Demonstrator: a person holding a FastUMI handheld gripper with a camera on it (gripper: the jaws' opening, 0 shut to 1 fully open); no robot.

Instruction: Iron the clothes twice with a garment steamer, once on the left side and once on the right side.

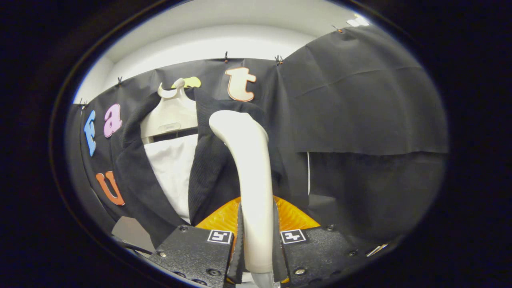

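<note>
gripper (256,248) clamped on garment steamer (250,168) handle, head against black jacket (208,176), no readable labels

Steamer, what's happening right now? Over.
Gripper shut on steamer. Steamer head up against black jacket on hanger. Nothing in the way.

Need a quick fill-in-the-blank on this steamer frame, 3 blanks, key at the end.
1. The tool is shut on the handle of the ____.
2. The dark jacket hangs on a pale ____.
3. Under the open jacket shows a ____ shirt.

Missing words: garment steamer; hanger; white.
</note>
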